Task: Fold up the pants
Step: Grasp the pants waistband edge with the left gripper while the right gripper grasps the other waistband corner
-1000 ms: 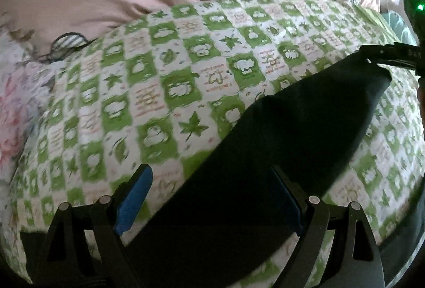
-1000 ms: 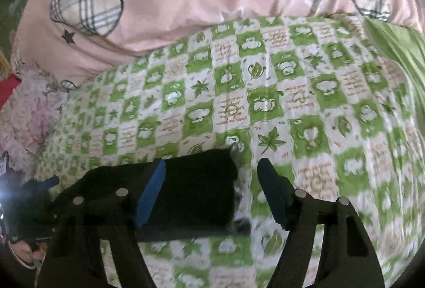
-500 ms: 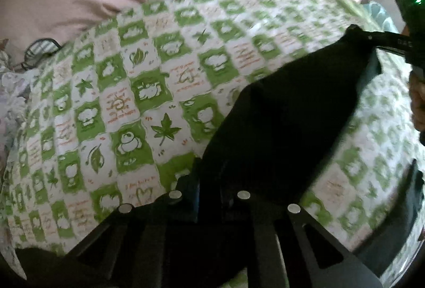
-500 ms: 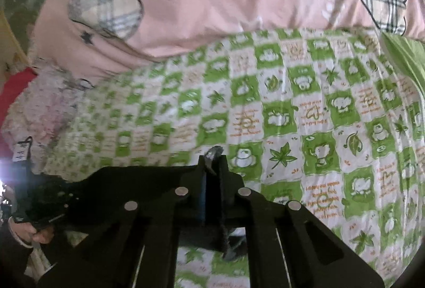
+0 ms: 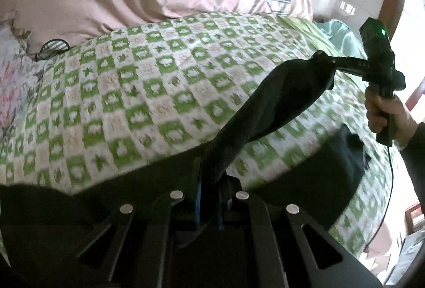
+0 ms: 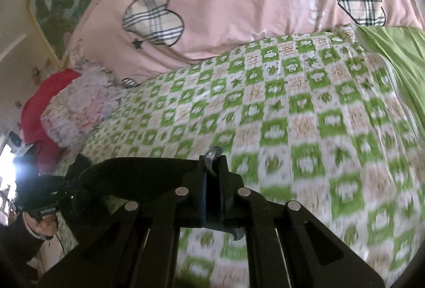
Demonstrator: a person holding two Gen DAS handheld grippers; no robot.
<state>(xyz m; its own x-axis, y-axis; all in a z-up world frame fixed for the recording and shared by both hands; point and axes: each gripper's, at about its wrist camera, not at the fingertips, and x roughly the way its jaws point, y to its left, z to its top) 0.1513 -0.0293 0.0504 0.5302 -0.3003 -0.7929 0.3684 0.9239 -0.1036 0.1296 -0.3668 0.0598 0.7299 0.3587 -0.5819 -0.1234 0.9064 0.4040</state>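
Nearest in the left wrist view, the left claw [image 5: 209, 197] is pressed together on one end of the dark pants [image 5: 281, 102], and in the right wrist view the right claw [image 6: 212, 181] pinches the other end the same way. The pants hang stretched betw. the two claws, lifted above the green-and-white checked bedsheet [image 5: 132, 91], w/ a lower part drooping onto the sheet near the person's right hand [image 5: 382, 112]. Farther back lie a pink duvet [image 6: 239, 1] w/ plaid hearts and a floral pillow [image 6: 79, 107] at the left.
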